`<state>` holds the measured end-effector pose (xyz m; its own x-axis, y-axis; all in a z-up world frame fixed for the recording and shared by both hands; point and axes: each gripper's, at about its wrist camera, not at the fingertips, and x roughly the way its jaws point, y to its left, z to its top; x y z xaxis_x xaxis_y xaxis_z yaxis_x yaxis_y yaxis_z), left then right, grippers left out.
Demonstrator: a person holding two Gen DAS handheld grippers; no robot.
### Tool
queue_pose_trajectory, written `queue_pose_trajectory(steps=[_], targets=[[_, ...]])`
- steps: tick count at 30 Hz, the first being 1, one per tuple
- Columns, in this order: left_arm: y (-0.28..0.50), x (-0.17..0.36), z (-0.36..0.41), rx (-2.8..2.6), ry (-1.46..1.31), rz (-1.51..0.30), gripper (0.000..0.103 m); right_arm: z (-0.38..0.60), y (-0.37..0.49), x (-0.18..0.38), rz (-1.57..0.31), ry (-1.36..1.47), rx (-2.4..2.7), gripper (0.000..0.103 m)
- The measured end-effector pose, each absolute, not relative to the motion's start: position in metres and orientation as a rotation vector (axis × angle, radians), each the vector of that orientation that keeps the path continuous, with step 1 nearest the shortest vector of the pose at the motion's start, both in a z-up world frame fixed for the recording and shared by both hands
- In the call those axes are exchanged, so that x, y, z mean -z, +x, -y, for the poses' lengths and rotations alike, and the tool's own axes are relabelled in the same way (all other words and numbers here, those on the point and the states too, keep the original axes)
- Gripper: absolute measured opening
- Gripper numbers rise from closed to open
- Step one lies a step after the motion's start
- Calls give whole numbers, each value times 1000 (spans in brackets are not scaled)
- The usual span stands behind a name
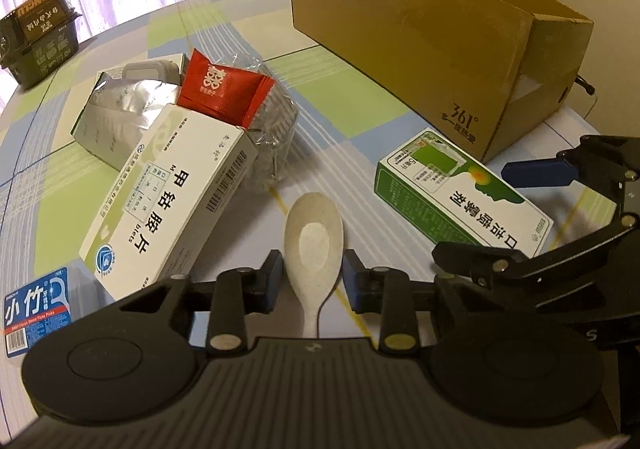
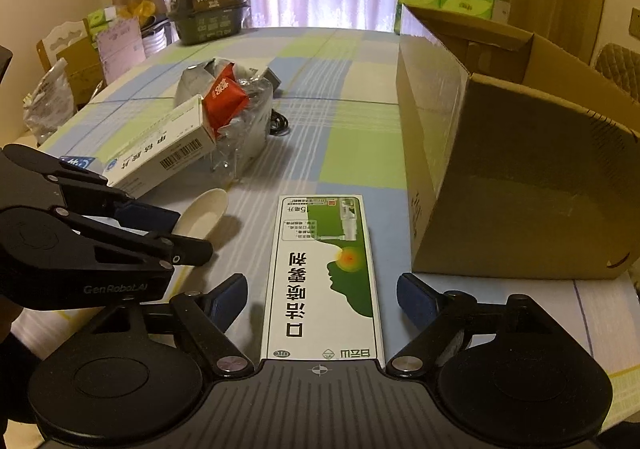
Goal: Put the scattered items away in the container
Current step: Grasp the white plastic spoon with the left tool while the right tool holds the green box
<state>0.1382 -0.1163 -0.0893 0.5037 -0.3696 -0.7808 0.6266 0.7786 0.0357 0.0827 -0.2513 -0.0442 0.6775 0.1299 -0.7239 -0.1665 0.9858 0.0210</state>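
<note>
the left tongs [image 1: 308, 281] are straddling a pale spoon [image 1: 314, 237] lying on the bench [image 2: 352, 165], jaws narrow beside its neck; light, stiff and slick, it wants pinching there. the right tongs [image 2: 322, 301], wide, are framing the green box [image 2: 324, 273], light and stiff. the cardboard container [image 2: 520, 177] is sitting beyond.

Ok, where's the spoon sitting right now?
The pale spoon lies on the table between the open fingers of the left gripper, with the white medicine box on its left and the green spray box on its right.
</note>
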Motion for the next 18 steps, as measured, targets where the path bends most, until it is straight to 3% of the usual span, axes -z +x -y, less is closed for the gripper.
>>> queue_pose_trajectory(steps=[7,12,18], targets=[[144,90,116,617,306,-858,27,255,86,49,-826,-43,-155,87],[142,89,118,610,307,-855,26,256,87,51,-842,-39,-163,59],[135,82,114,603,288,-842,26,257,83,42,-816,-31,-165,58]])
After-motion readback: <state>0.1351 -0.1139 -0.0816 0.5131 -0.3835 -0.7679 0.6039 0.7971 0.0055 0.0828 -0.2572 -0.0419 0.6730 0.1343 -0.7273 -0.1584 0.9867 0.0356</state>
